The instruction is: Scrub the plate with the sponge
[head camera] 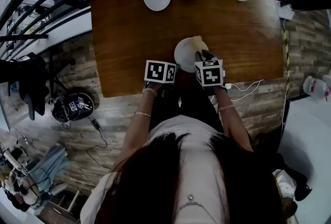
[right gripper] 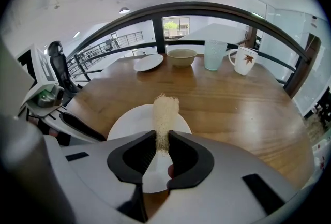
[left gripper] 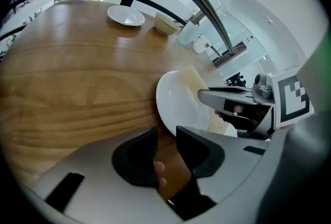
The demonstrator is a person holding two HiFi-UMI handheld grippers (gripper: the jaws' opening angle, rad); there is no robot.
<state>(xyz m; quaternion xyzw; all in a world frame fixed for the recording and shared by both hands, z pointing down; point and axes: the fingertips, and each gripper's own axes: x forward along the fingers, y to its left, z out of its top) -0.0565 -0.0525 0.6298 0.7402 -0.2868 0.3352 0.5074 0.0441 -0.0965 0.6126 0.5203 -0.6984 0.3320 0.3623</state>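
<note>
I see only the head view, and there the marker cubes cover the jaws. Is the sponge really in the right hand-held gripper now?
Observer: Yes. The right hand-held gripper has its jaws closed on the sponge, a thin beige strip that sticks out forward over the plate.
Operator: And does the left one hold the plate?
Observer: The left hand-held gripper has its jaws slightly apart, with the plate's rim at their tips. Whether they pinch it, I cannot tell.
Operator: Is the mug at the back plain?
Observer: No, the mug bears a reddish leaf mark.
</note>
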